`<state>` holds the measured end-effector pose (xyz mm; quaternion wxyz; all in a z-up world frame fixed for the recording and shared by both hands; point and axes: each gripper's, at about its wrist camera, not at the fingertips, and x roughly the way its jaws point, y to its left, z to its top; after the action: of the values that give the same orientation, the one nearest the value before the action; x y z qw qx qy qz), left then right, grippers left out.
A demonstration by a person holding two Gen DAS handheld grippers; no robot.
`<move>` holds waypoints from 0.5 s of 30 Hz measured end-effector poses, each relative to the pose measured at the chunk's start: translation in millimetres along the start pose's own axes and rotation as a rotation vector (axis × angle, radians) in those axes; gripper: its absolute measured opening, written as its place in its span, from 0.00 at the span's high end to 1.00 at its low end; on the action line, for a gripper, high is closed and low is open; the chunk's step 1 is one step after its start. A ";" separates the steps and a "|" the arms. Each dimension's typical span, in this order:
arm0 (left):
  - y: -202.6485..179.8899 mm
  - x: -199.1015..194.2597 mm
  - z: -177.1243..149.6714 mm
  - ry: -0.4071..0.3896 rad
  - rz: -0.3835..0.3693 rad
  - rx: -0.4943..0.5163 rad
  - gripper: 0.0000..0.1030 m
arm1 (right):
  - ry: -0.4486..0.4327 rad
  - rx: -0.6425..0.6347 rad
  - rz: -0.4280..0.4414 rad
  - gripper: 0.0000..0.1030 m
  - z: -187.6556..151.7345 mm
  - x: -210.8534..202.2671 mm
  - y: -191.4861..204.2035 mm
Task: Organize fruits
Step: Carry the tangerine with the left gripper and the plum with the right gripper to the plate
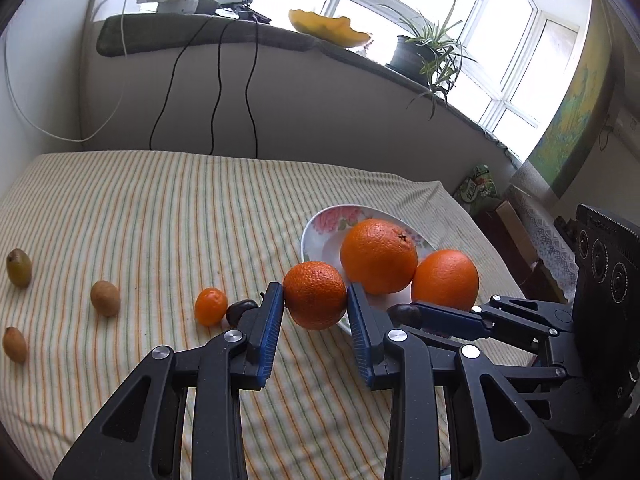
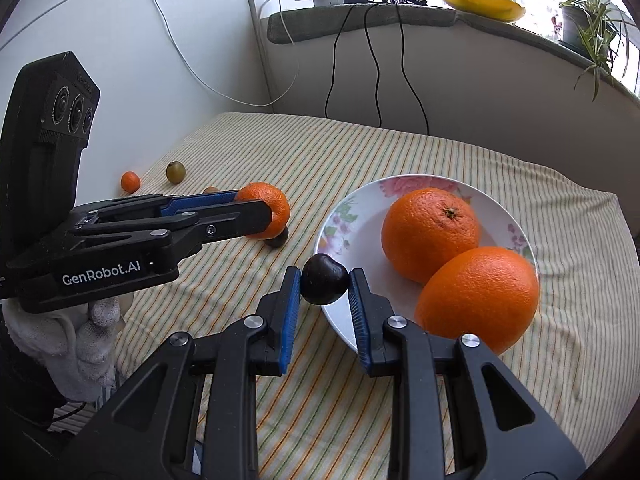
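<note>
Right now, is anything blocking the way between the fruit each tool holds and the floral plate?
Partly. The two large oranges fill the far and right side of the white floral plate. Its near-left part is bare, right by the right tool holding the dark round fruit. The left tool holds a bumpy orange at the rim, unobstructed.

In the left wrist view the dark fruit (image 1: pixel 404 314) is mostly hidden behind the right hand-held gripper (image 1: pixel 416 316), and the plate (image 1: pixel 320 232) is partly covered by oranges; its near rim is not visible
</note>
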<state>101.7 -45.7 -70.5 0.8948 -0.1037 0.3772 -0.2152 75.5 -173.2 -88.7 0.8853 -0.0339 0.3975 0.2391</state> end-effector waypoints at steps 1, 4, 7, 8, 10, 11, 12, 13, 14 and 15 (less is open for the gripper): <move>-2.7 3.1 0.7 0.004 -0.003 0.003 0.70 | -0.001 0.002 -0.004 0.75 -1.2 -0.2 -1.1; -7.3 11.5 2.3 0.017 -0.013 0.007 0.70 | -0.002 0.009 -0.012 0.75 -3.4 -0.3 -4.7; -10.9 17.5 5.2 0.026 -0.021 0.009 0.70 | -0.001 0.017 -0.020 0.75 -5.7 -0.4 -9.3; -11.6 19.2 6.1 0.028 -0.023 0.011 0.70 | 0.000 0.018 -0.024 0.75 -5.8 0.5 -10.0; -14.7 23.5 7.6 0.033 -0.024 0.015 0.70 | -0.001 0.019 -0.031 0.75 -6.2 0.7 -12.1; -14.7 24.1 7.9 0.035 -0.026 0.017 0.70 | -0.002 0.019 -0.034 0.75 -6.2 0.8 -12.7; -15.6 25.4 8.7 0.037 -0.027 0.019 0.70 | -0.002 0.017 -0.036 0.75 -6.3 0.7 -13.4; -16.2 26.2 8.9 0.038 -0.028 0.020 0.70 | -0.003 0.014 -0.038 0.75 -6.4 0.8 -13.5; -17.1 27.5 9.2 0.040 -0.028 0.021 0.70 | -0.003 0.011 -0.041 0.75 -6.4 1.0 -13.6; -17.1 28.2 9.3 0.042 -0.028 0.023 0.70 | -0.003 0.007 -0.043 0.75 -6.5 1.4 -13.6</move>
<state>120.7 -73.7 -75.9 0.8848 -0.0943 0.3917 -0.2342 77.9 -186.3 -95.9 0.8908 -0.0388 0.3964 0.2188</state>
